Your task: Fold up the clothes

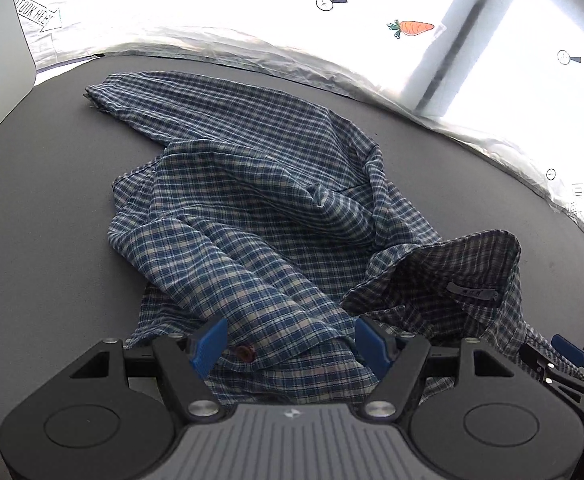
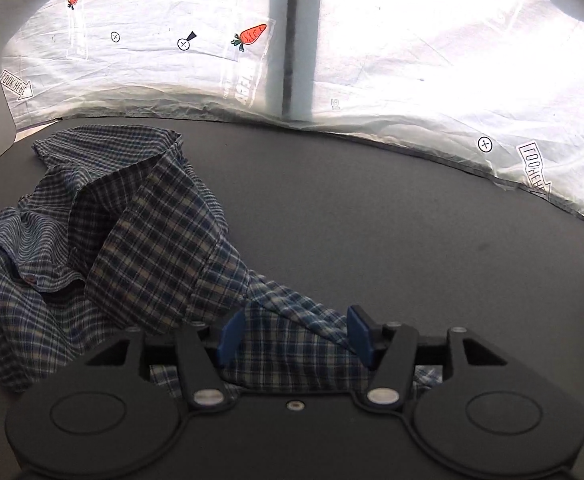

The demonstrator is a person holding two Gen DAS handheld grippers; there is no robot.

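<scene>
1. Left wrist view: a blue and white plaid shirt (image 1: 252, 208) lies crumpled on a dark grey table (image 1: 52, 208), one sleeve stretched toward the far left edge.
2. Its collar (image 1: 443, 272) stands open on the right, with a small grey label inside.
3. The left gripper (image 1: 290, 344) hangs over the near edge of the shirt with its blue pads spread wide; cloth and a brown button (image 1: 246, 352) lie between them, and the pads do not press on either.
4. The right gripper (image 1: 567, 350) shows at the right edge, just beside the collar.
5. Right wrist view: the right gripper (image 2: 293, 334) has its pads apart, with a fold of plaid cloth lying loosely between them, not pinched.
6. The shirt (image 2: 132, 240) is heaped to the left on the table (image 2: 371, 220).
7. A white sheet (image 2: 411, 80) printed with carrots and arrows hangs behind the table.
8. No containers are in view.
</scene>
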